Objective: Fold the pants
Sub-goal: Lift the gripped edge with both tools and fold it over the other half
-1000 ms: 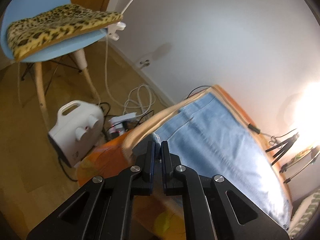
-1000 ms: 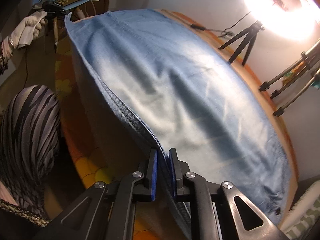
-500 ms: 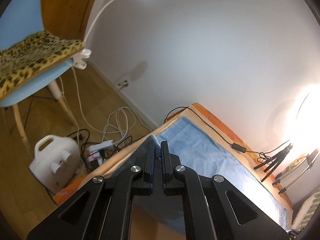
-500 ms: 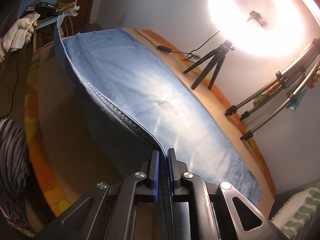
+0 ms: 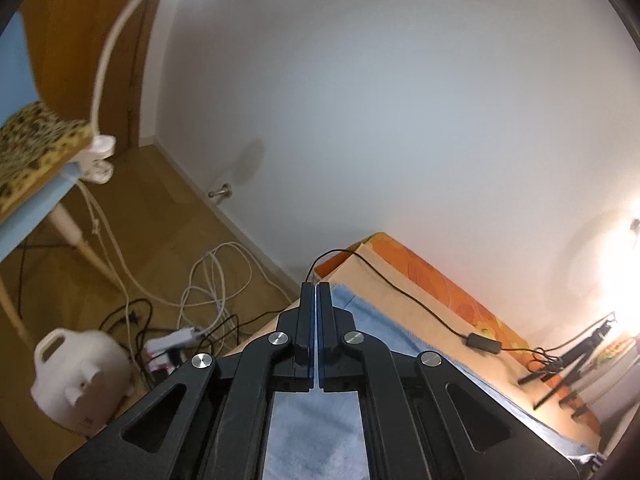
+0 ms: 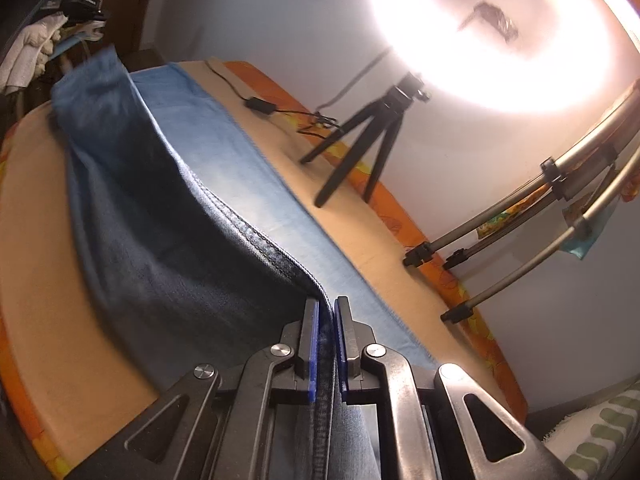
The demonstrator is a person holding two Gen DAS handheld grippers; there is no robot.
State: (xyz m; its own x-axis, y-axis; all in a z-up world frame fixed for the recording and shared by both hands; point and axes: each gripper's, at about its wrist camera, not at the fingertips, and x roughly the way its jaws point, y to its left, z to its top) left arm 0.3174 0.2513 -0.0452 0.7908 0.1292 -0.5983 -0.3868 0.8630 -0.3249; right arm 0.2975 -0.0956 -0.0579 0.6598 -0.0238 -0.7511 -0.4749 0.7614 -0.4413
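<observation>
Blue denim pants [image 6: 240, 184] lie along a beige bed surface [image 6: 32, 240]. My right gripper [image 6: 327, 304] is shut on their stitched edge. It holds up a darker upper layer [image 6: 160, 240] above the flat layer. The far corner [image 6: 100, 68] of that layer stands raised and blurred near a gloved hand [image 6: 28, 48]; whether anything grips it I cannot tell. In the left wrist view my left gripper [image 5: 316, 286] hangs over the pants [image 5: 400, 344]. Its jaws are closing fully together, and no cloth shows between the tips.
A glaring ring light [image 6: 480, 20] on a small black tripod [image 6: 368, 140] and metal stand legs [image 6: 520, 240] line the bed's wall side. A black cable [image 5: 480, 342] crosses the bed. On the floor are a white heater [image 5: 80, 380], tangled cords [image 5: 216, 280] and a blue chair [image 5: 32, 200].
Both grippers have carried the lifted edge up and toward the wall, over the flat layer. Cloth that bunched at the left tips before is gone from them now.
</observation>
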